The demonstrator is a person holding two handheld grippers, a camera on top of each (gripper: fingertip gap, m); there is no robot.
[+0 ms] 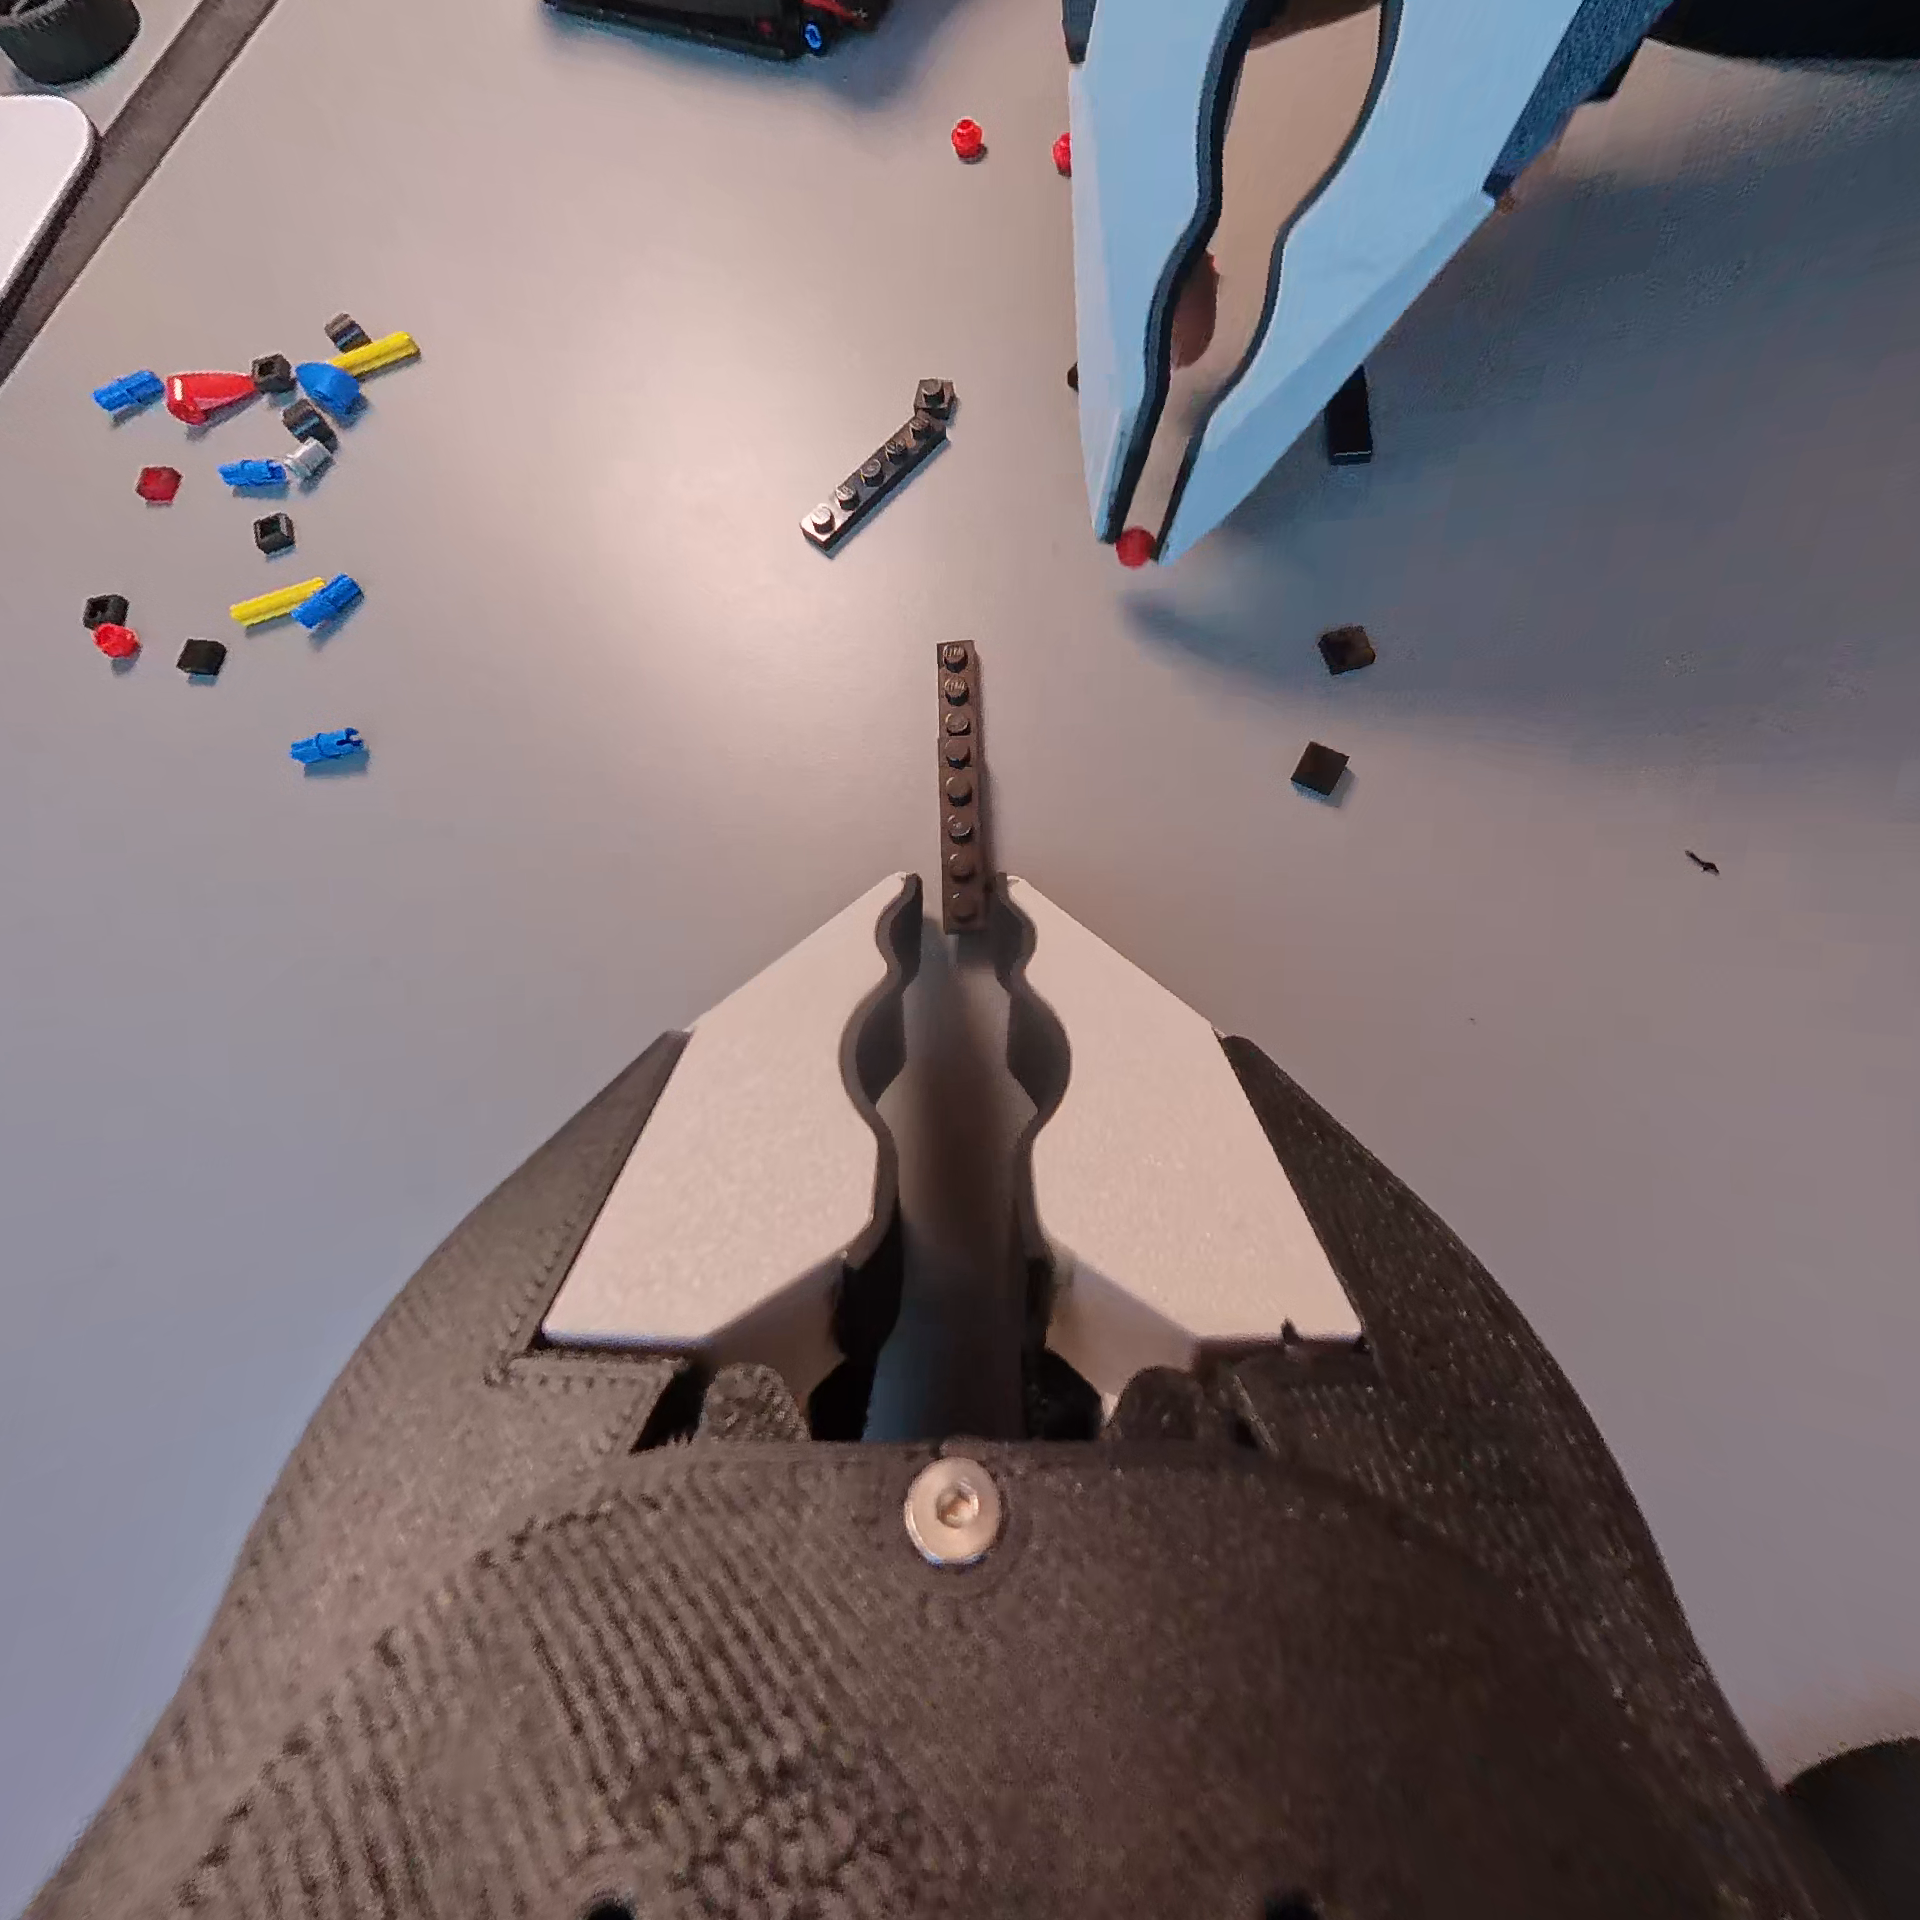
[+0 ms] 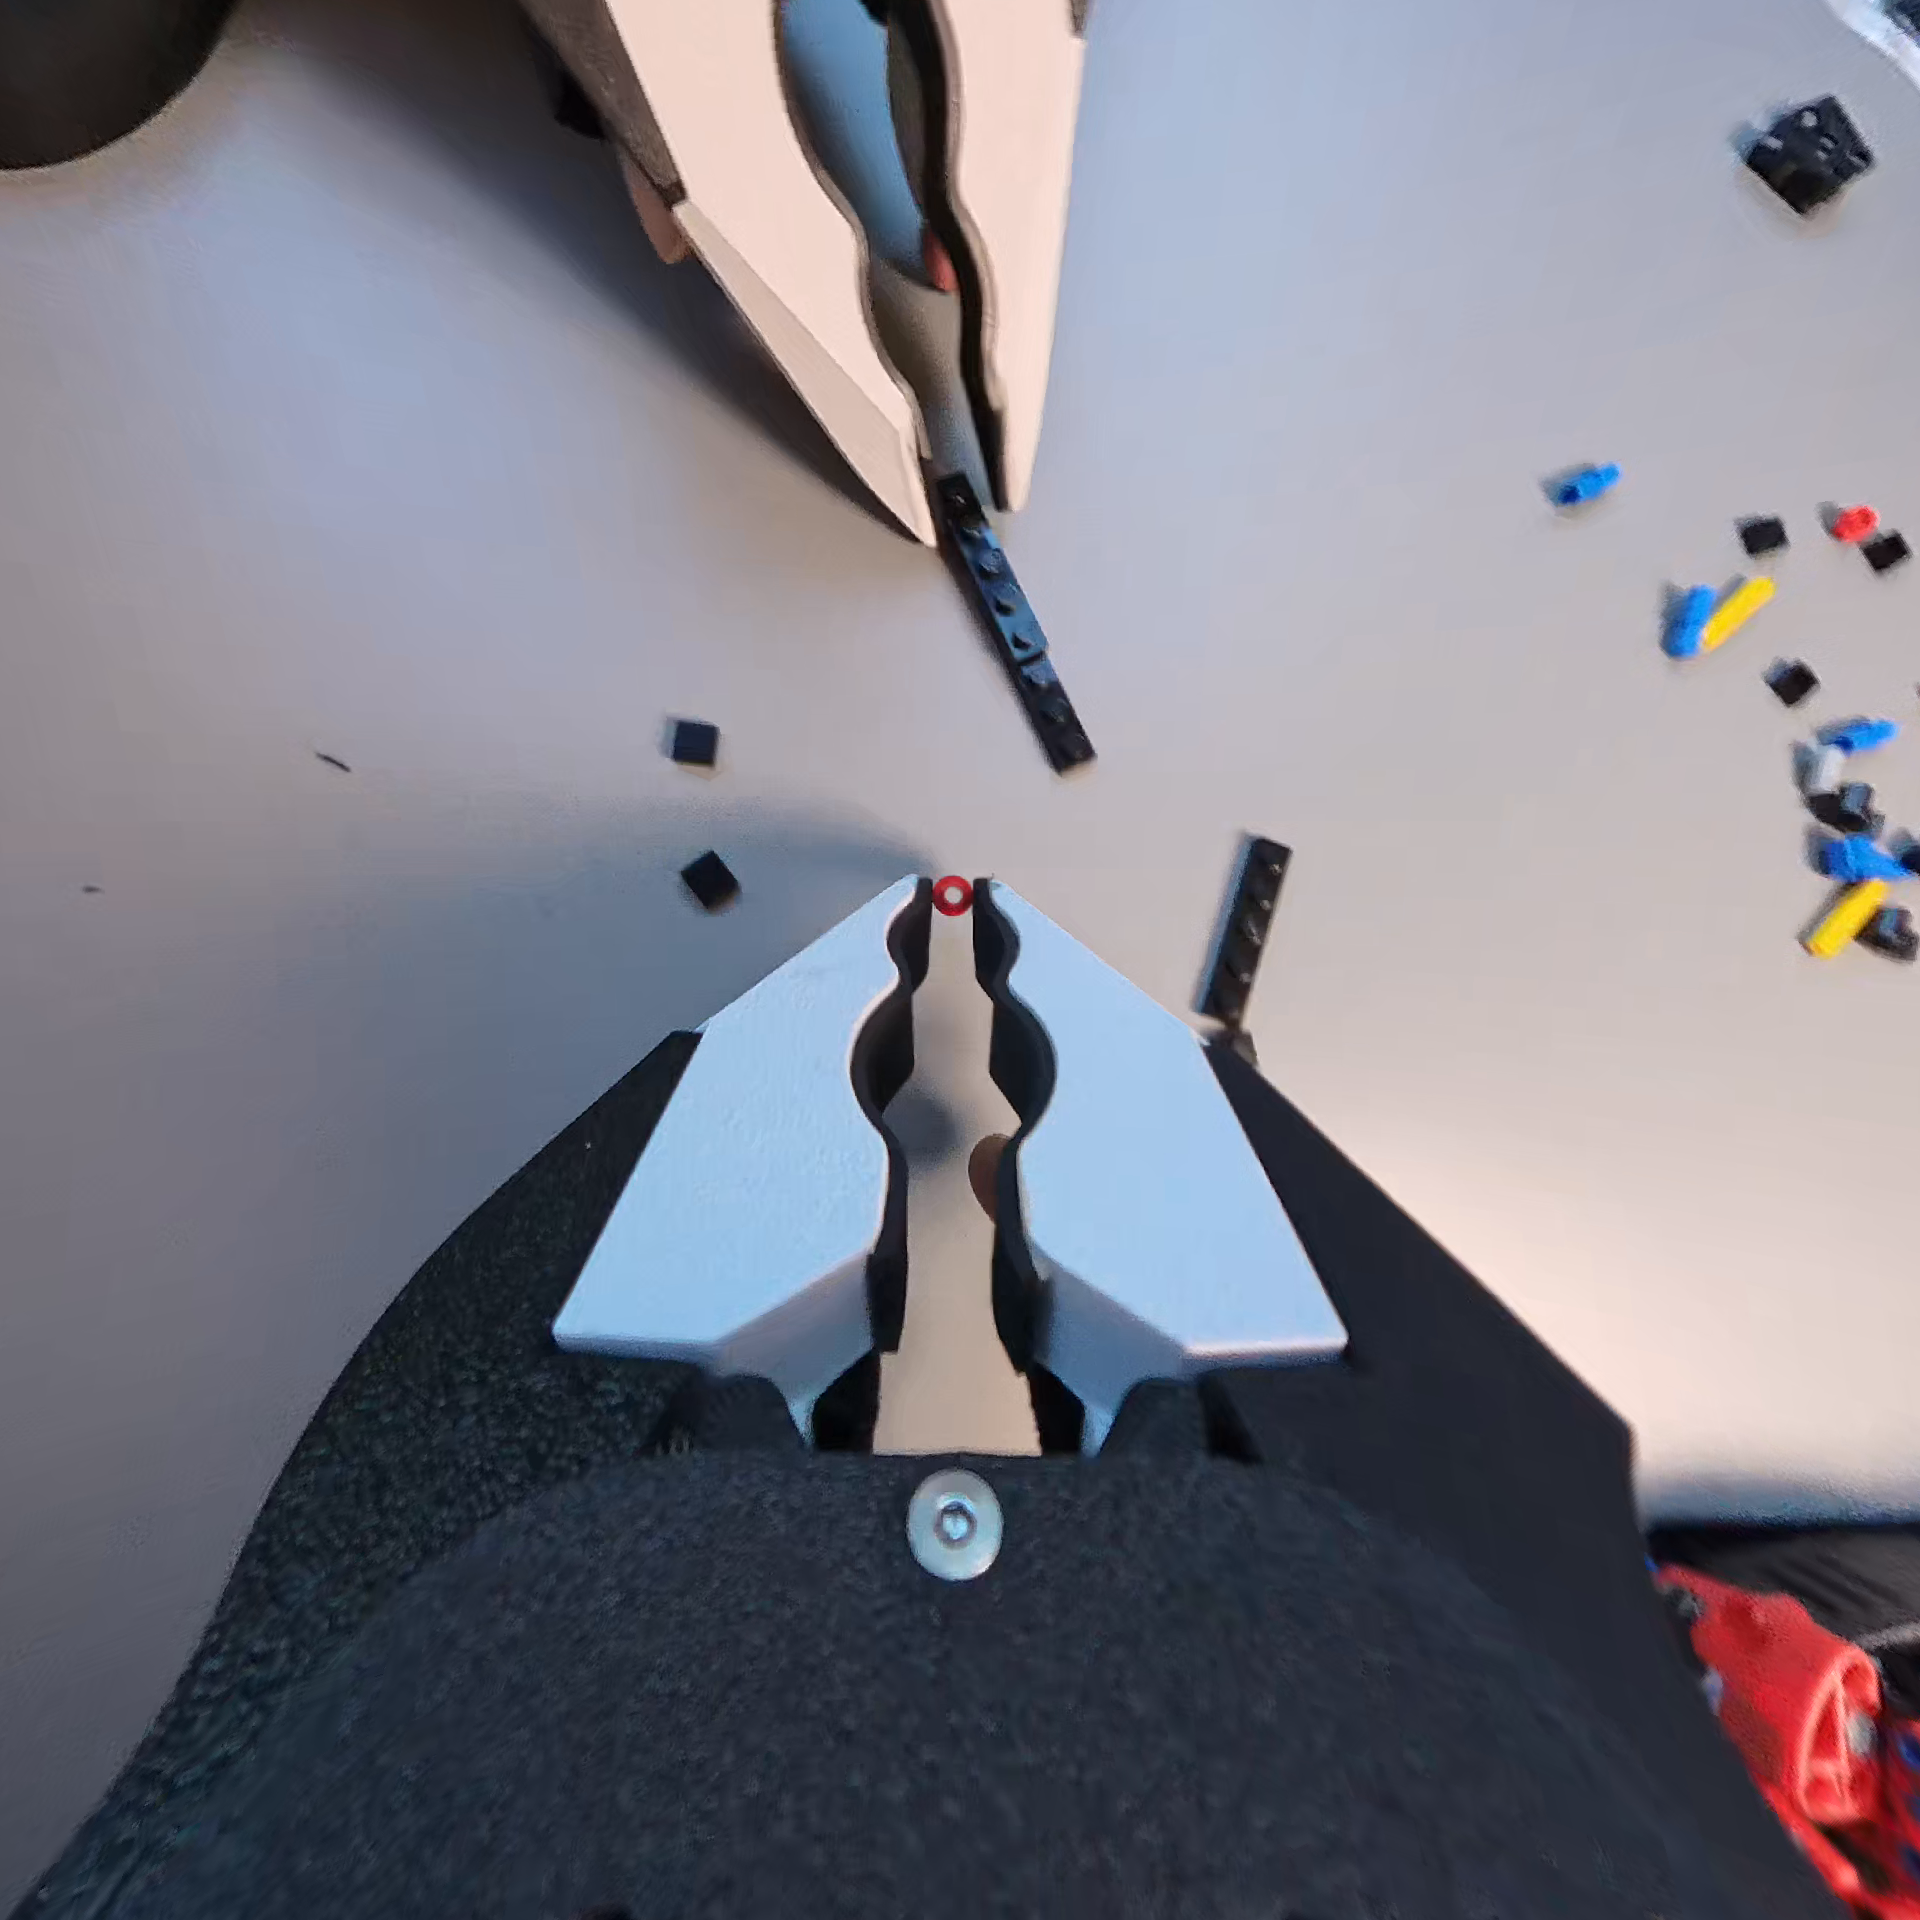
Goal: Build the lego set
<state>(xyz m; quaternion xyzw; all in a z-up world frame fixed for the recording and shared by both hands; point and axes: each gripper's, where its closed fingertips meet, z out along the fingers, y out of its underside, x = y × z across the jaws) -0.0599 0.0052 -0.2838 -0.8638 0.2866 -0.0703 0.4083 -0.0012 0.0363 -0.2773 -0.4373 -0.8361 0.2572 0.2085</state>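
Observation:
My left gripper (image 1: 963, 891) is shut on the near end of a long black studded plate (image 1: 958, 769), which points away from me, low over the grey table (image 1: 623, 727). In the right wrist view the same gripper (image 2: 961, 499) and plate (image 2: 1013, 623) come in from the top. My right gripper (image 2: 951, 891) is shut on a small red round stud (image 2: 951, 896) at its very tips. In the left wrist view it (image 1: 1135, 540) hangs tips-down with the stud (image 1: 1135, 545), to the right of and beyond the plate's far end.
A second black plate (image 1: 878, 473) with a dark piece on its far end lies beyond the held one. Two small black tiles (image 1: 1345, 649) (image 1: 1320, 771) lie to the right. Several loose blue, yellow, red and black pieces (image 1: 260, 416) are at the left. Two red studs (image 1: 967, 137) lie farther back. The gap from one gripper's tips to the other's is roughly 8 centimeters.

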